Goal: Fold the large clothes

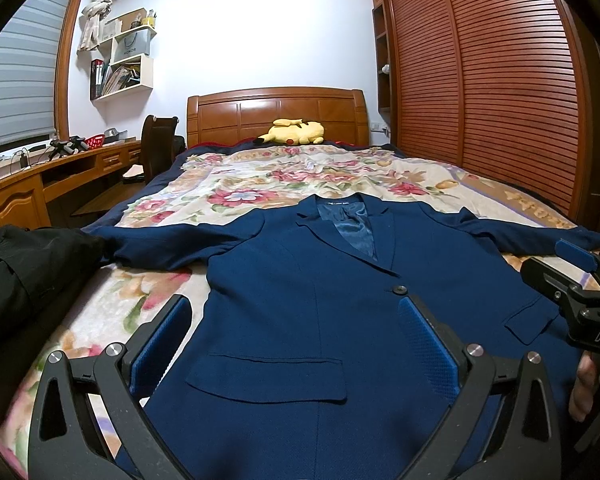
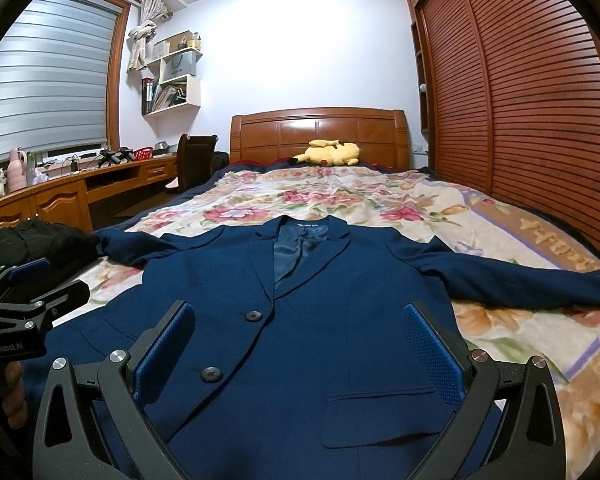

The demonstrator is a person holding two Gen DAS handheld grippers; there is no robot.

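A navy blue suit jacket [image 1: 276, 264] lies flat and face up on the bed, collar toward the headboard and both sleeves spread out sideways. In the left wrist view, my left gripper [image 1: 294, 300] is open above the jacket's lower left front, over a pocket flap. In the right wrist view, my right gripper [image 2: 300, 306] is open above the lower right front of the jacket [image 2: 340, 280], near its two buttons. Nothing is between either pair of blue pads. Each gripper shows at the edge of the other's view: the right gripper [image 1: 560, 268] and the left gripper [image 2: 40, 280].
A floral blanket [image 1: 260, 176] covers the bed. A black garment [image 1: 28, 272] lies bunched at the left sleeve's end. A yellow plush toy [image 2: 332, 154] rests by the wooden headboard [image 2: 320, 132]. A slatted wardrobe [image 2: 520, 100] lines the right side; a desk [image 2: 60, 196] and a chair [image 2: 194, 160] stand on the left.
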